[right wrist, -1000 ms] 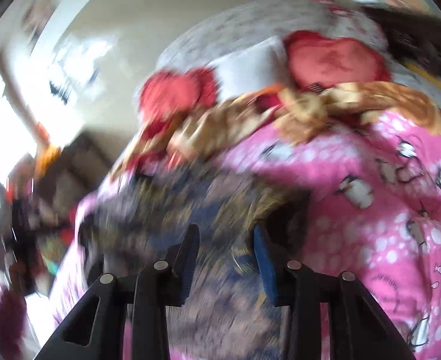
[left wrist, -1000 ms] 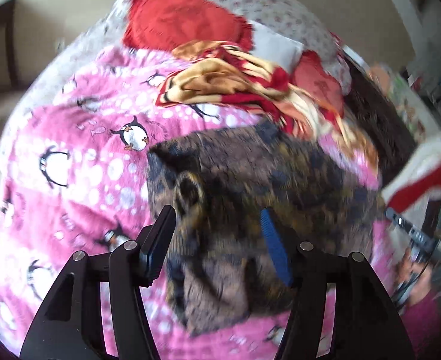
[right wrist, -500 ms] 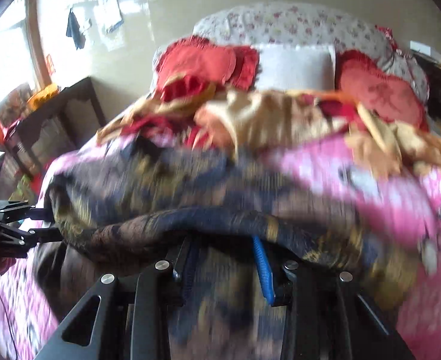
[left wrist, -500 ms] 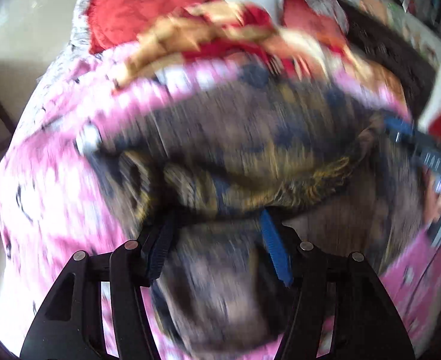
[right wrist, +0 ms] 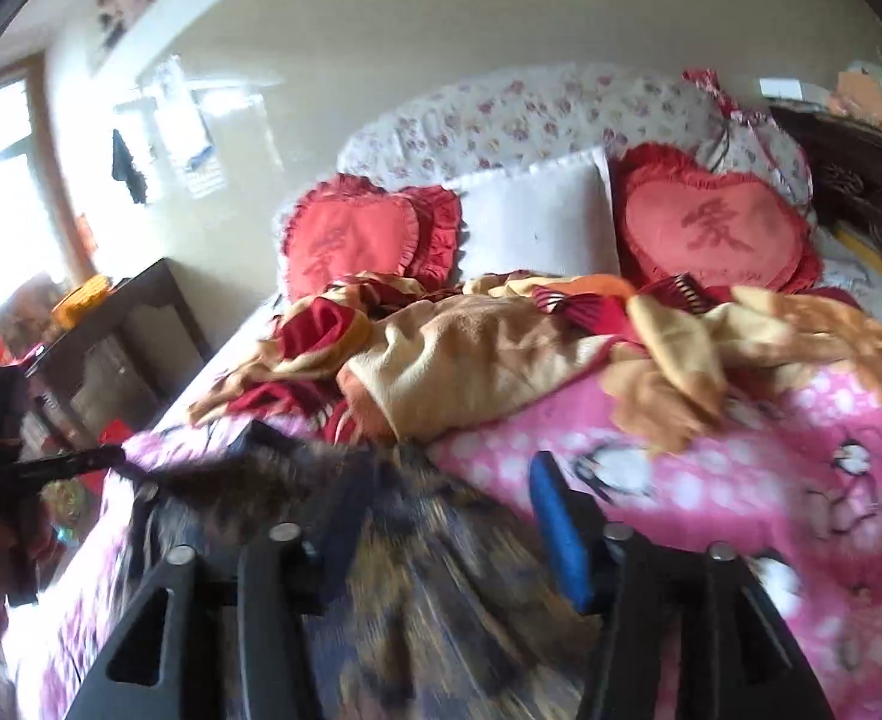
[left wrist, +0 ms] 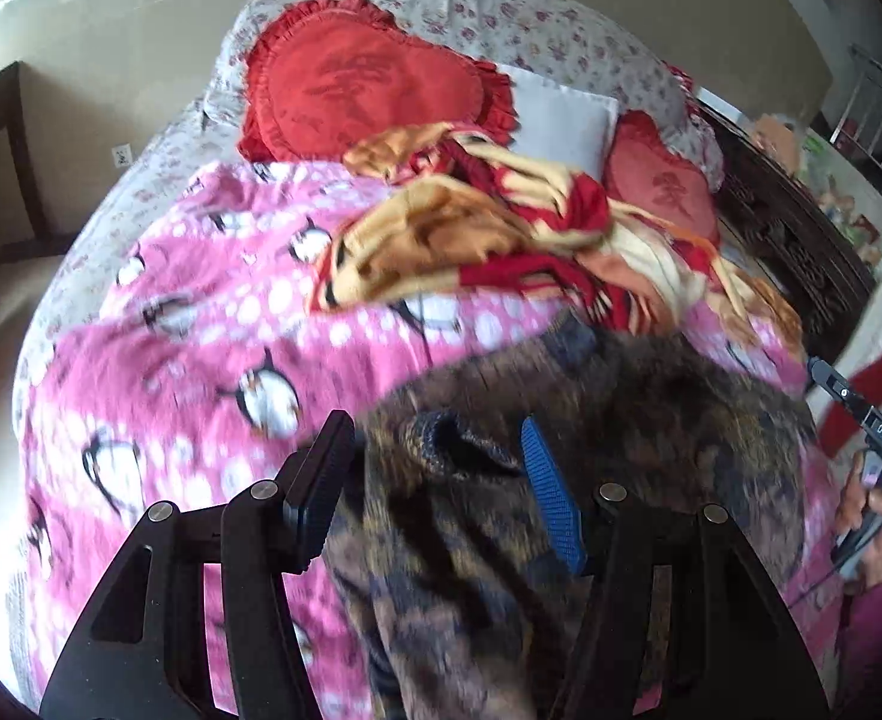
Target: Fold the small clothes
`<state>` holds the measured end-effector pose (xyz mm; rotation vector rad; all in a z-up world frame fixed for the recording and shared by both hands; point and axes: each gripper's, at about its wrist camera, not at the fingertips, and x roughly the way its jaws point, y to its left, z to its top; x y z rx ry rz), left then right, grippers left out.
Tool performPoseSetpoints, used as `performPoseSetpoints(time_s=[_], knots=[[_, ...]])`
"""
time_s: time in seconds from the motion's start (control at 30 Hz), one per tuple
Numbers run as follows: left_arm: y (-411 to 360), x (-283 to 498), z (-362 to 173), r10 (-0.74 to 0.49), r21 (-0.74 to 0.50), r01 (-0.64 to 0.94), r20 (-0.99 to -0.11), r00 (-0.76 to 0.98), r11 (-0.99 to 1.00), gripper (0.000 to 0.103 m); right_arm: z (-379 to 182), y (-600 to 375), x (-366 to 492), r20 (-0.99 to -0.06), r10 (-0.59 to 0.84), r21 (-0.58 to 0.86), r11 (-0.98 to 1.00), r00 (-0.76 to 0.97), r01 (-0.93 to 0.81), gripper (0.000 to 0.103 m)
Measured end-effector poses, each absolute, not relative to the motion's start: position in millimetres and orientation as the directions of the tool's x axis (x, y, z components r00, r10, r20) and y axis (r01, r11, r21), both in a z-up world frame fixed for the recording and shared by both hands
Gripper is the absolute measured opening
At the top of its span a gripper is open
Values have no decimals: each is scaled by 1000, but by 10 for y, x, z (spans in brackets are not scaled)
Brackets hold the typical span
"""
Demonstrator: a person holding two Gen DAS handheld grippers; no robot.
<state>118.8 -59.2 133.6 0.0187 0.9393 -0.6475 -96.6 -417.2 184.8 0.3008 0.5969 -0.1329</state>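
spread on a pink penguin blanket [left wrist: 189, 324], bunched and blurred: a dark brown patterned garment [left wrist: 621, 420]. above it, left gripper [left wrist: 435, 468] with fingers wide apart, gripping nothing. likewise parted and empty, right gripper [right wrist: 453, 516] over the same cloth. behind, a crumpled gold-and-red blanket [right wrist: 471, 354] and heart-shaped red cushions [right wrist: 717, 234].

Red heart cushions [right wrist: 714, 237], seemingly crumpled tan blanket [right wrist: 477, 348], pink penguin bedspread [left wrist: 201, 372].
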Motion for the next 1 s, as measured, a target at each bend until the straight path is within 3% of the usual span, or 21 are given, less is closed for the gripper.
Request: performPoseSetpoints(time_s=[0.13,0.2,0.4,0.53,0.67,1.0], knots=[[-559,879,1153,-506,-236,568,-774,381,788,58,1632,-4050,-1275,-684,-39,94,985,729,142,58],[-657,794,1048,-475,-184,602,-799,369,777,58,1441,-3963,-1295,-737,-17,60,994,676,91,47],[-909,1098,1010,-422,-135,570,-809,410,811,58,1341,-4158,-786,-725,-83,91,972,684,215,45],[-861,1695,927,-430,-267,425,-831,353,865,58,1313,-4668,-401,-735,-208,152,877,645,456,46],[-469,1834,913,-515,-443,275,-795,319,854,58,1409,-4888,-783,-700,-149,322,808,699,494,49],[51,536,768,-561,-426,470,-805,194,773,58,1241,-4124,-1945,-755,-1,278,905,656,321,52]])
